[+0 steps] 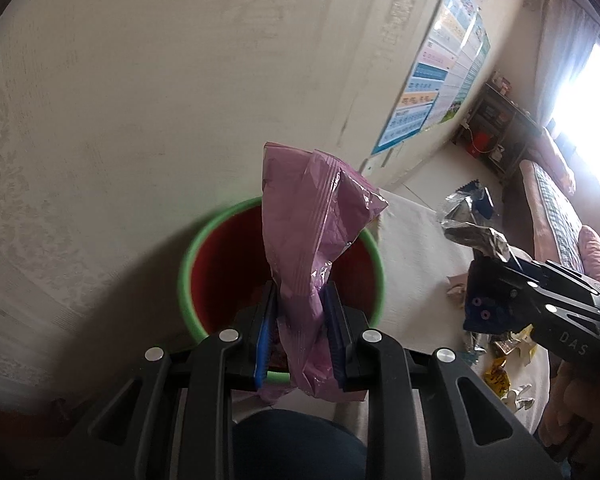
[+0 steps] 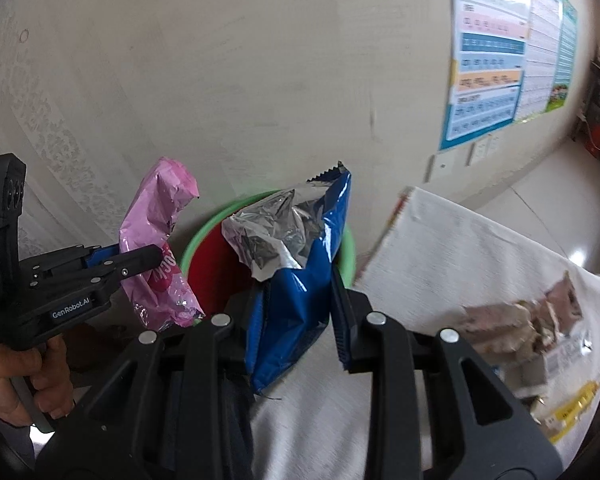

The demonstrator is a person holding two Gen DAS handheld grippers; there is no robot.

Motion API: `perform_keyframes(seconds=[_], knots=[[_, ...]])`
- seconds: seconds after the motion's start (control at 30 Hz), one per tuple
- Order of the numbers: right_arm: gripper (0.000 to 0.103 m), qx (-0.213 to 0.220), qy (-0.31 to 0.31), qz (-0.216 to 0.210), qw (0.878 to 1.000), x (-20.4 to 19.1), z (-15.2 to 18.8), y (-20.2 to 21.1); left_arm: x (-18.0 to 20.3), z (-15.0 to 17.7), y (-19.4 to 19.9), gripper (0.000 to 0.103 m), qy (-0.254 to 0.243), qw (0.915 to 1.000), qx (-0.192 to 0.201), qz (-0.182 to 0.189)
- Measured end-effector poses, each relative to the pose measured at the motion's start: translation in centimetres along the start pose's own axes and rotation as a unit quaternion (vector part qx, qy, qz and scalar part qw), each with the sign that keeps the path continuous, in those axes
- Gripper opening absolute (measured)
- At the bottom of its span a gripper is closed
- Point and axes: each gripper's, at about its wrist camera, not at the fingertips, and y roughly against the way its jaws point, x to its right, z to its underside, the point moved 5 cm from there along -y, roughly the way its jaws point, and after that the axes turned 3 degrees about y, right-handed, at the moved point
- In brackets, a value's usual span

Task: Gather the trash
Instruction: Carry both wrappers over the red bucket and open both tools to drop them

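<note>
My left gripper (image 1: 298,300) is shut on a pink plastic wrapper (image 1: 312,232) and holds it upright over a red bin with a green rim (image 1: 186,276). My right gripper (image 2: 298,280) is shut on a blue wrapper with a silver foil lining (image 2: 300,248), held just in front of the same bin (image 2: 204,236). In the right wrist view the left gripper (image 2: 140,260) with the pink wrapper (image 2: 160,240) is at the left. In the left wrist view the right gripper (image 1: 496,264) with the foil wrapper (image 1: 472,220) is at the right.
A table with a white cloth (image 2: 440,248) lies right of the bin, with several more wrappers on it (image 2: 532,320) (image 1: 500,360). A pale wall with a poster (image 2: 496,68) stands behind the bin. A shelf (image 1: 496,124) and a sofa (image 1: 560,216) are at the far right.
</note>
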Motion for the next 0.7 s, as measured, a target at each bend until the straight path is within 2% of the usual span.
perform_keyframes(seconds=[0.3, 0.6, 0.67, 0.7], knots=[[0.029, -0.014, 0.012, -0.015, 1.000, -2.1, -2.2, -4.5, -2.7, -1.4, -1.0, 0.023, 0.020, 0.9998, 0.001, 0.003], [0.030, -0.045, 0.017, -0.017, 0.999, -2.5, -1.2, -8.1, -4.0, -1.8, -2.8, 0.024, 0.028, 0.9996, -0.007, 0.006], [0.033, -0.051, 0.019, -0.015, 0.998, -2.5, -1.0, -8.6, -4.1, -2.2, -3.0, 0.033, 0.028, 0.9996, -0.005, 0.008], [0.038, -0.055, 0.019, -0.014, 0.998, -2.5, -0.9, -8.8, -4.2, -2.3, -3.0, 0.047, 0.029, 0.9996, 0.000, 0.004]])
